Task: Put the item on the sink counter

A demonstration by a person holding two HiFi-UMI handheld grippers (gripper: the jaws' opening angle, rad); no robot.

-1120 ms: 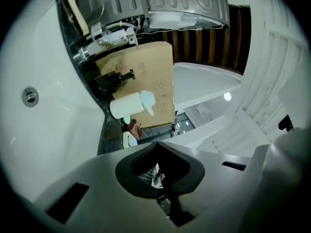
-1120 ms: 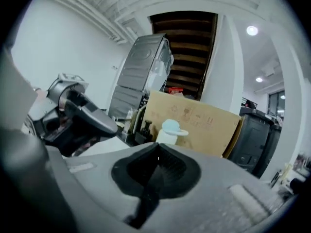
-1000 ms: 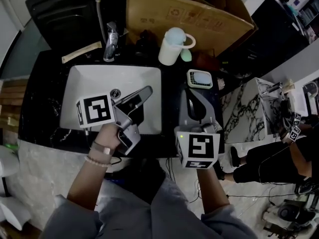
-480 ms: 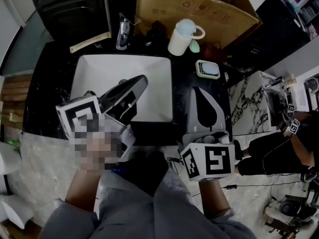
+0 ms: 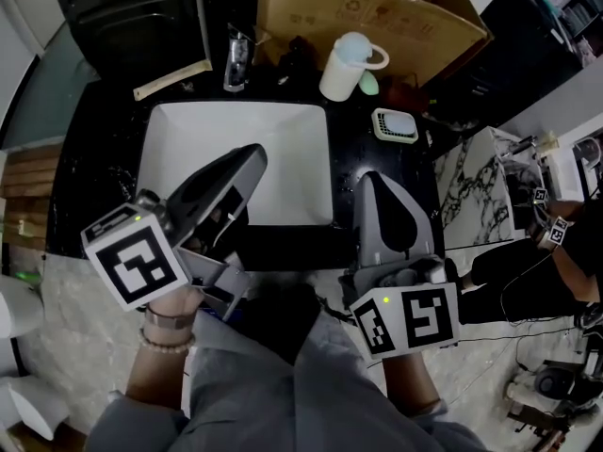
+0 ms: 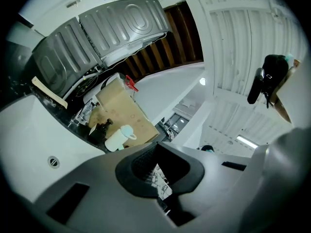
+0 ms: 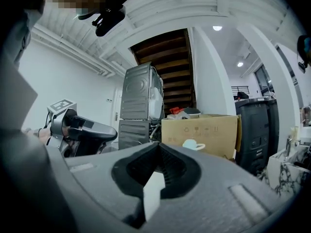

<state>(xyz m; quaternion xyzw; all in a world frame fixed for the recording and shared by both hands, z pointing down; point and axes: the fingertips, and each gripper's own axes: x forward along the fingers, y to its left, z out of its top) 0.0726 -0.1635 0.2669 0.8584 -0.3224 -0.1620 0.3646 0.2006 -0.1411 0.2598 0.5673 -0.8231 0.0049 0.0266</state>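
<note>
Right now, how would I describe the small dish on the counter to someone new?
Find the white sink in the black counter. Just past its far right corner, nearer you than the tall mug, sits the dish. Unlike the mug it lies flat: a rounded rectangle, pale rim, teal middle.

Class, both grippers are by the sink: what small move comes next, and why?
Probably open the right gripper: it and the left gripper are both shut on nothing, so no item can be gripped. The cup and soap dish stand on the counter.
</note>
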